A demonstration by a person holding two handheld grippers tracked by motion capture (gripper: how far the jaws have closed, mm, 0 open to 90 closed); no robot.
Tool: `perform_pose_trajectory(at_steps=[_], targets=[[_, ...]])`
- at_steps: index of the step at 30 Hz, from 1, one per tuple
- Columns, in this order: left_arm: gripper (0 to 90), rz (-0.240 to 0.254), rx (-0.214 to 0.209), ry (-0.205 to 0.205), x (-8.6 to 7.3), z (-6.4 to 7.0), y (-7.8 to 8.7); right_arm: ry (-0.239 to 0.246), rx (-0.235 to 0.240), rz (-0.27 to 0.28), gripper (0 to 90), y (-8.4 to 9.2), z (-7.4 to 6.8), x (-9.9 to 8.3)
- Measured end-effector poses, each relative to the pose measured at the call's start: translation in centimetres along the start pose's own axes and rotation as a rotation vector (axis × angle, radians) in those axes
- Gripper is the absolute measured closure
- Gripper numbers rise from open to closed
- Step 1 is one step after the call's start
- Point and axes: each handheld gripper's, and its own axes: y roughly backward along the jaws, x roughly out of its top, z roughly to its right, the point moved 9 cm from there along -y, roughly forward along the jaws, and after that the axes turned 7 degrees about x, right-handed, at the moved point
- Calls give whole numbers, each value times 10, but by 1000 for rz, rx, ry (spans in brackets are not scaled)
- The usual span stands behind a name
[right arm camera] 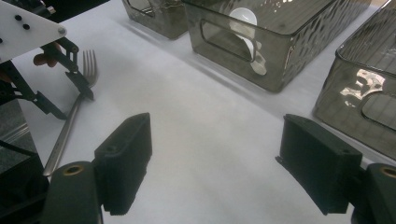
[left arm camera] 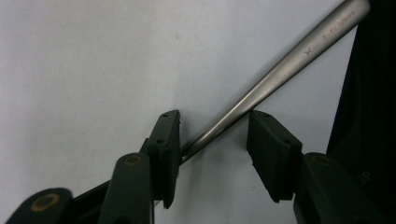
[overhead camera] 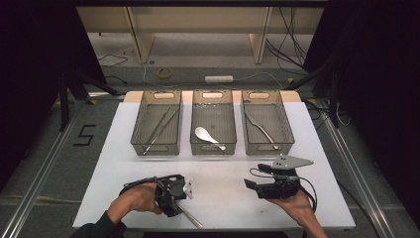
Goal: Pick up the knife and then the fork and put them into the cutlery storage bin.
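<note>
- Work in hand, as I read it: sorting cutlery into three clear bins at the far side of the white table (overhead camera: 124, 163).
- Left bin (overhead camera: 138, 131) holds what look like tongs or long tweezers (overhead camera: 159, 130); middle bin (overhead camera: 198, 148) holds a white spoon (overhead camera: 207, 136); right bin (overhead camera: 287, 129) holds a slim metal utensil (overhead camera: 261, 130), kind too small to tell.
- So three pieces look sorted already; one piece is left on the table.
- That piece is a metal fork (right arm camera: 70, 119), lying flat at the near left edge of the table, tines toward the bins, handle toward the near edge.
- Left gripper (left arm camera: 212, 140) is down over the fork's handle. Jaws partly spread, one on each side of the handle; one pad looks to touch it, the other stands just clear. No pinch yet.
- Right gripper (overhead camera: 257, 186) rests in the hand at near right, well apart from the fork and from the bins. Jaws spread wide, nothing between them.
- Judgement: late stage. Left to do: close on the fork, lift it, carry it to a bin, likely the right one if that utensil is a fork, though I cannot confirm.
</note>
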Motion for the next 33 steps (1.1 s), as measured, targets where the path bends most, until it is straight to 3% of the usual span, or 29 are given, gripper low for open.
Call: perform_pose_trajectory(at_steps=[20, 24, 33], targets=[[836, -9, -21, -17, 0, 3, 2, 1, 9, -14, 262, -3, 0, -2], [843, -3, -29, 3, 0, 3, 2, 0, 10, -15, 263, -3, -1, -2], [848, -3, -45, 99, 0, -3, 4, 25, 23, -19, 267, -5, -4, -1]])
